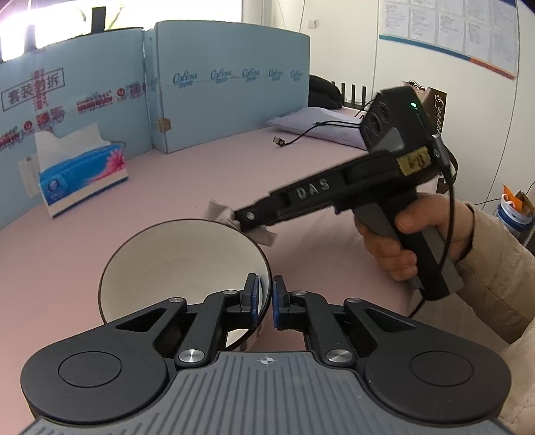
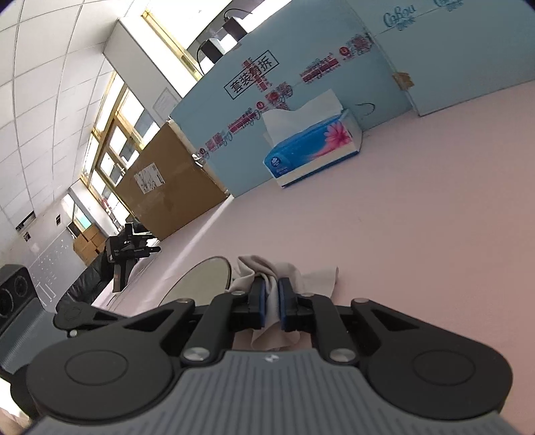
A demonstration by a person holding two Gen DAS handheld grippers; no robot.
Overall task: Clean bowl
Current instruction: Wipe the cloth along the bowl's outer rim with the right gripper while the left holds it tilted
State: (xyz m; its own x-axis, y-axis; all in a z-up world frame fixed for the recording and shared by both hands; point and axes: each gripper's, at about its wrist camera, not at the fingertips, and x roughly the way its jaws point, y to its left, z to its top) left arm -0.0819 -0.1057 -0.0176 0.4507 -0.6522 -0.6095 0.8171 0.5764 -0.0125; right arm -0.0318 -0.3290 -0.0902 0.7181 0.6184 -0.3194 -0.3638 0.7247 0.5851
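Right gripper (image 2: 271,302) clamped on a crumpled beige tissue (image 2: 314,279), wad bunched between the blue pads (image 2: 259,302) and spilling out past the tips. Seen from the left wrist cam as a black pistol-grip unit (image 1: 247,219) coming in from the right, held in a bare hand (image 1: 401,247) in a beige sleeve, tissue (image 1: 220,214) sitting right at the far rim of the bowl (image 1: 174,264). Can't tell if it's actually touching the rim, looks super close though.

Left gripper (image 1: 264,302) pinching the bowl's near-right wall, one pad inside, one outside. Bowl tipped on its side so the white inside faces the camera, dark rim and dark outside. Shows up edge-on in the right wrist cam (image 2: 200,279), just left of the tissue.

Pink table surface (image 1: 217,174) underneath everything. Light blue printed cardboard panels (image 1: 230,97) standing up along the back edge, bright window behind. Blue tissue box (image 1: 83,177) with a pink flower and a sheet poking out, well apart from the bowl, near the panels. Lilac pillow-ish bundle (image 1: 317,125) further back right with a loose black cable (image 1: 301,137) lying in front. White wall with pinned sheets (image 1: 451,30) top right. Brown cardboard box (image 2: 167,177) past the panels in the right cam, tiled ceiling above.
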